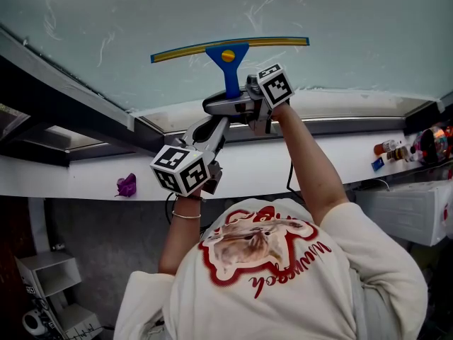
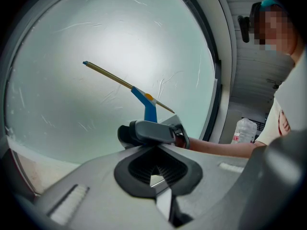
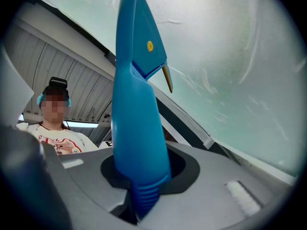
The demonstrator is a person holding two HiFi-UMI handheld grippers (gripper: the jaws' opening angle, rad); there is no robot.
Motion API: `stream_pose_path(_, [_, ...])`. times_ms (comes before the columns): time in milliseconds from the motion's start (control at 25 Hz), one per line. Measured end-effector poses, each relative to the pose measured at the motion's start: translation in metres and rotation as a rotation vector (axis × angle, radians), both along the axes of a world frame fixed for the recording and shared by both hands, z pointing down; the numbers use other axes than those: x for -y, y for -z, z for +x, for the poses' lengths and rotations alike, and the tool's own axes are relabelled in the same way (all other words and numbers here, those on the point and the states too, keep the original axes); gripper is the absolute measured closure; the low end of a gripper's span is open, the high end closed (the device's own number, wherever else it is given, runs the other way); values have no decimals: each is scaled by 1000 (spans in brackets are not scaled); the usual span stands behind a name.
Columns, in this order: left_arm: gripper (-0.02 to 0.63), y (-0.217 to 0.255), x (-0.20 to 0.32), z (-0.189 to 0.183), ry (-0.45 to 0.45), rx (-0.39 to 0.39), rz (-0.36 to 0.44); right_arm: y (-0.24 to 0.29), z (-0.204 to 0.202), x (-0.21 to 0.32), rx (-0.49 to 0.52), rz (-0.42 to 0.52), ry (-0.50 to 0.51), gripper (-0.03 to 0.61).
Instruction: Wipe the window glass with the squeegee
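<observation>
Blue plastic squeegee (image 1: 228, 57) sits clamped in the right gripper (image 3: 139, 186) so its yellow-edged blade (image 1: 283, 42) meets the pale window glass (image 1: 127, 13) ahead; the left gripper (image 2: 156, 178), just behind, is closed and empty.

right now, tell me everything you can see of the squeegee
The squeegee has a blue, plastic-looking handle that flares into a head marked with a round yellow dot, and a long thin blade strip, yellow with blue edging. Its blade lies across the window glass, apparently against it, with the handle pointing back toward the person. The right gripper is shut on the ribbed lower end of the handle; nothing else visibly touches it.
</observation>
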State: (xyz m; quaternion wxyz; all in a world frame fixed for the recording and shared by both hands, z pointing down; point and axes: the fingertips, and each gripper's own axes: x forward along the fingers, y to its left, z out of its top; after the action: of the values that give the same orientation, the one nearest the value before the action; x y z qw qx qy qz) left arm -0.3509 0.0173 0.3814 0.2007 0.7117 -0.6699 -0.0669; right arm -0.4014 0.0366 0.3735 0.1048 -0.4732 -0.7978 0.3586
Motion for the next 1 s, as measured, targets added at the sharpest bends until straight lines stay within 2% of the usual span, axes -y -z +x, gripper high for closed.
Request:
stream_pose_path(520, [607, -20, -2, 3, 1, -25, -43, -22, 2, -2, -44, -19, 10, 479])
stream_pose_path(1000, [607, -33, -6, 4, 7, -39, -71, -36, 3, -6, -53, -86, 26, 469])
